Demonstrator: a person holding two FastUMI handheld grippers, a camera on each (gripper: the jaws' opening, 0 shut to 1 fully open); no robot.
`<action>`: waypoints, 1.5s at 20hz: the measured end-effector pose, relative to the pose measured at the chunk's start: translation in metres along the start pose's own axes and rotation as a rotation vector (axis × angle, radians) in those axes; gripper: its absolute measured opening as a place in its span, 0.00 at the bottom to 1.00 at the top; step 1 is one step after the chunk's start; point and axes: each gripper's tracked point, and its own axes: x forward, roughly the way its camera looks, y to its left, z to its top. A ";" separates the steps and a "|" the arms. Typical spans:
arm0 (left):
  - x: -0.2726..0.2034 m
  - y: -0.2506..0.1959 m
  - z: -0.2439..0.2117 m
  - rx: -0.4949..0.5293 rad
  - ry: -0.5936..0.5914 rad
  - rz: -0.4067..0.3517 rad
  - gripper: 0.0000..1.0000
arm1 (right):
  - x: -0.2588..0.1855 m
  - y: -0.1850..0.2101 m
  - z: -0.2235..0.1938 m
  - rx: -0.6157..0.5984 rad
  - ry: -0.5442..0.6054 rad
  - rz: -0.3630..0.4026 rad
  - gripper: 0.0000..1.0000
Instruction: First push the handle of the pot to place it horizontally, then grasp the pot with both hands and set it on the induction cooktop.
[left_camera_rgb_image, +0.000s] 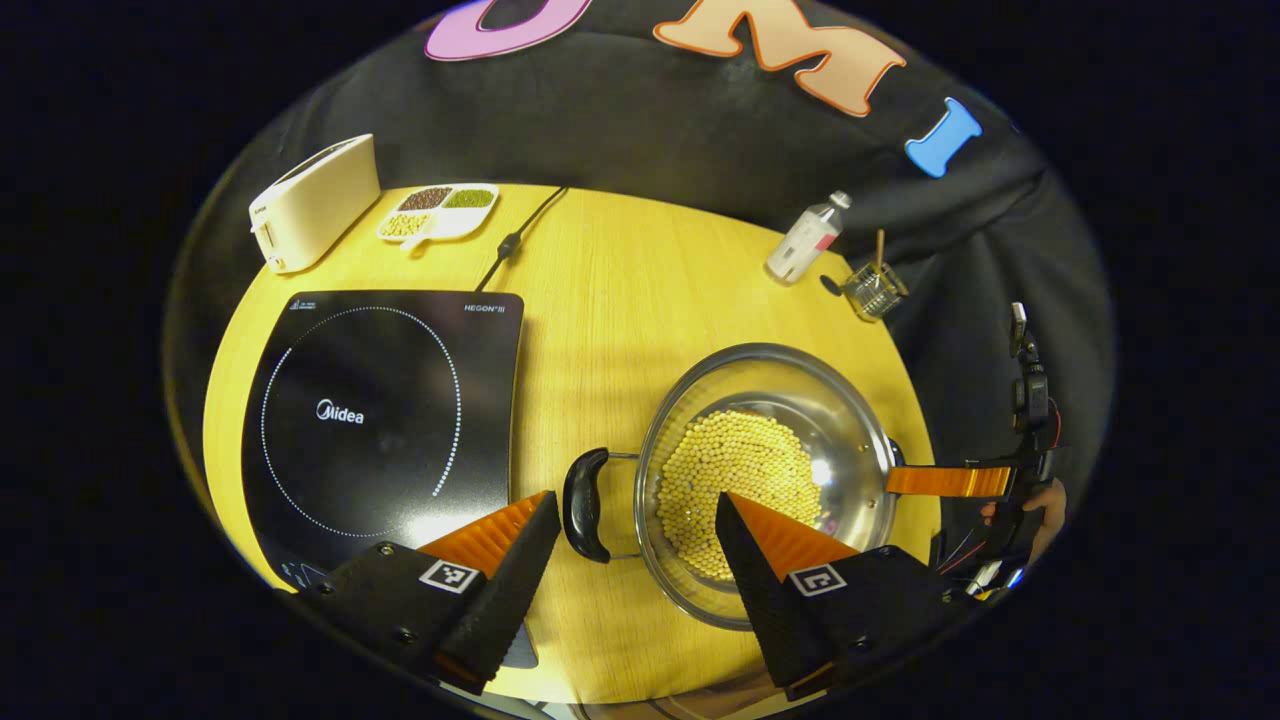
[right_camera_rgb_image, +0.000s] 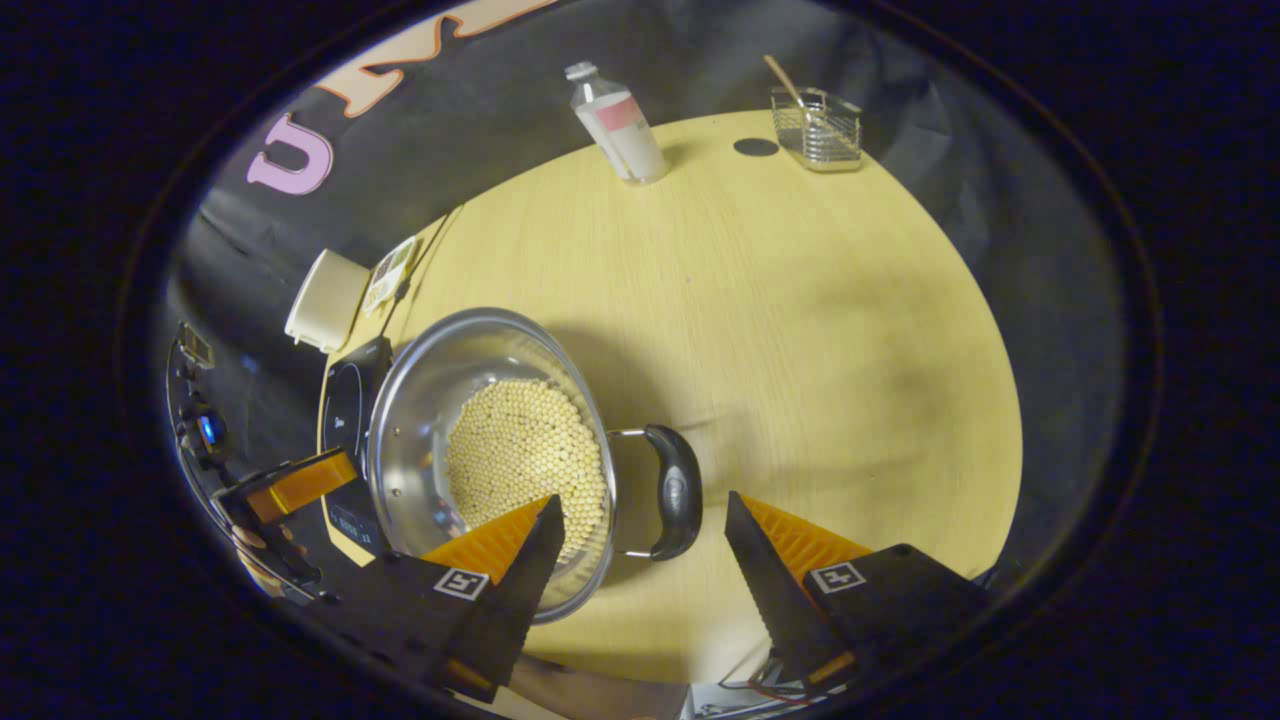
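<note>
A steel pot (left_camera_rgb_image: 850, 420) holding yellow beans stands on the wooden table, right of the black induction cooktop (left_camera_rgb_image: 380, 420). Its black side handle (left_camera_rgb_image: 585, 505) points toward the cooktop and lies between the fingers of my open left gripper (left_camera_rgb_image: 637, 520), not touched. In the right gripper view the pot (right_camera_rgb_image: 420, 400) sits left of centre, and its other black handle (right_camera_rgb_image: 675, 490) lies between the fingers of my open right gripper (right_camera_rgb_image: 640, 520). Across the pot, the right gripper's finger (left_camera_rgb_image: 945, 482) reaches the rim with a hand behind it. The left gripper's finger (right_camera_rgb_image: 300, 485) shows beyond the pot.
A white toaster (left_camera_rgb_image: 315, 200) and a divided dish of beans (left_camera_rgb_image: 440, 210) stand behind the cooktop, with a power cable (left_camera_rgb_image: 515, 240) beside them. A plastic bottle (left_camera_rgb_image: 805, 240) and a small wire basket with a stick (left_camera_rgb_image: 875, 288) stand at the far right of the table (left_camera_rgb_image: 620, 300).
</note>
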 end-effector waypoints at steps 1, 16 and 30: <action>0.006 0.001 -0.002 -0.007 0.019 0.010 1.00 | 0.007 0.004 0.001 0.002 0.021 0.016 1.00; 0.060 0.024 -0.021 -0.035 0.212 0.028 0.77 | 0.057 0.004 -0.007 0.069 0.211 0.162 0.71; 0.062 0.022 -0.044 -0.103 0.298 0.034 0.60 | 0.059 0.019 -0.011 0.092 0.233 0.290 0.48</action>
